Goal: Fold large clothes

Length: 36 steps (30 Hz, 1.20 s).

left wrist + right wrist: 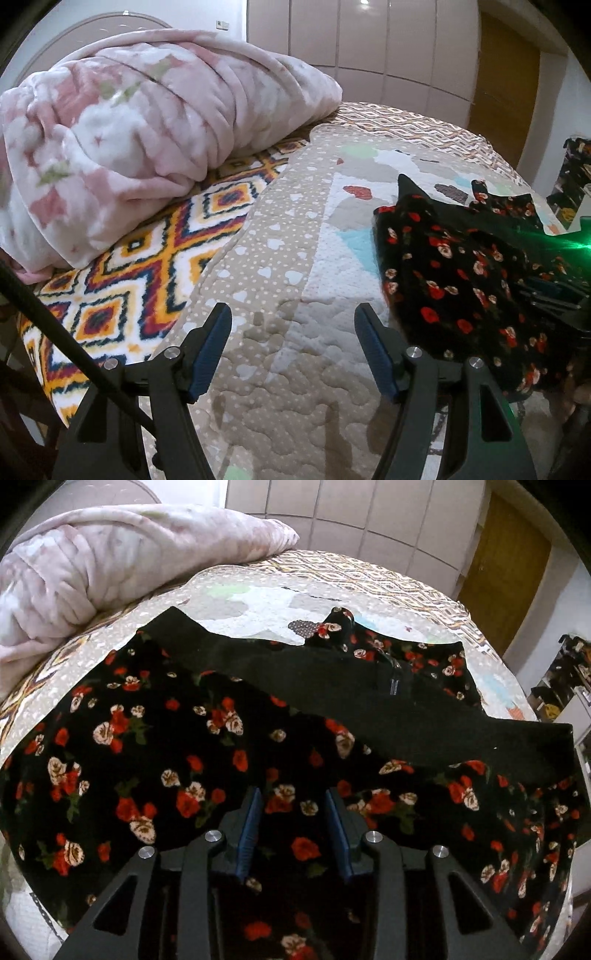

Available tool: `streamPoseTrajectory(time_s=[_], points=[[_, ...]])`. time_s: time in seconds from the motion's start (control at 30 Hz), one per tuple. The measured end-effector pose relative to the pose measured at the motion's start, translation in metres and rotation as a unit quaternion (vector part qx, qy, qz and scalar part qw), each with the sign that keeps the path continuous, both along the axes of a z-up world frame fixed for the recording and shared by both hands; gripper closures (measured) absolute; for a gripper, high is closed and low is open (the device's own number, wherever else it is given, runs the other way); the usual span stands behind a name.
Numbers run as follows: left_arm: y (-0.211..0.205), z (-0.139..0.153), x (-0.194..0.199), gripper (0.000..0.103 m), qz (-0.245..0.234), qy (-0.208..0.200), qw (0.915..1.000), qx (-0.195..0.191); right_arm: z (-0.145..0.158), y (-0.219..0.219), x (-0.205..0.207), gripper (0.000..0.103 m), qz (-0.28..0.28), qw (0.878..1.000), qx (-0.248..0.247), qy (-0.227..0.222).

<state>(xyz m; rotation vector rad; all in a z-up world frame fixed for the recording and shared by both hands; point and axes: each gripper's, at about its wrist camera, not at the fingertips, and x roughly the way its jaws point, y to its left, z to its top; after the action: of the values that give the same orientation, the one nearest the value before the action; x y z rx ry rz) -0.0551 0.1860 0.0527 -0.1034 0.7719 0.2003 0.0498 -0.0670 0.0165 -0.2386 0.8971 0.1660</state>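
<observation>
Between the left gripper's parted, empty jaws lay only the quilted bedspread; the floral garment sat just to its right, untouched. Over that garment hung the right gripper, jaws partly apart with nothing pinched between them. Black with red and cream roses, the cloth spread wide across the bed, a plain black panel folded over its far side. Far left lay a bundled pink blanket.
</observation>
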Motion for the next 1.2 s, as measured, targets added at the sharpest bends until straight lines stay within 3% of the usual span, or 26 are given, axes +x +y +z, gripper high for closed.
streamPoseTrajectory(time_s=[0.17,0.3,0.4,0.57,0.67,0.77,0.93,1.07,1.17,1.2], points=[[-0.007,0.008,-0.005,0.035,-0.007,-0.004,1.0,0.004,0.017,-0.014,-0.003,0.063,-0.011,0.999,0.036,0.004],[-0.018,0.016,-0.009,0.034,-0.016,-0.007,0.9997,0.015,0.039,-0.036,-0.015,0.063,-0.022,0.998,0.063,-0.017],[-0.028,0.022,-0.009,0.034,-0.022,-0.009,0.9995,0.02,0.05,-0.055,-0.025,0.057,-0.035,0.997,0.058,-0.034],[-0.046,0.027,-0.006,0.032,-0.035,-0.009,0.9989,0.03,0.055,-0.086,-0.04,0.055,-0.052,0.995,0.079,-0.035],[-0.05,0.025,0.001,0.031,-0.044,0.0,0.9987,0.024,0.055,-0.088,-0.057,0.054,-0.033,0.995,0.093,-0.029],[-0.042,0.023,0.014,0.027,-0.05,0.004,0.9987,-0.003,0.051,-0.072,-0.073,0.049,0.005,0.995,0.101,-0.021],[-0.01,0.014,0.052,0.024,-0.063,0.02,0.9931,-0.097,0.045,-0.022,-0.097,0.04,0.092,0.99,0.105,-0.018],[0.004,-0.001,0.091,0.023,-0.1,0.052,0.9793,-0.168,0.032,0.019,-0.11,0.038,0.141,0.987,0.072,-0.024],[0.001,-0.008,0.107,0.023,-0.13,0.059,0.971,-0.192,0.027,0.031,-0.111,0.038,0.137,0.988,0.061,-0.031],[-0.002,-0.012,0.112,0.022,-0.15,0.063,0.9636,-0.212,0.027,0.03,-0.109,0.038,0.133,0.988,0.067,-0.029]])
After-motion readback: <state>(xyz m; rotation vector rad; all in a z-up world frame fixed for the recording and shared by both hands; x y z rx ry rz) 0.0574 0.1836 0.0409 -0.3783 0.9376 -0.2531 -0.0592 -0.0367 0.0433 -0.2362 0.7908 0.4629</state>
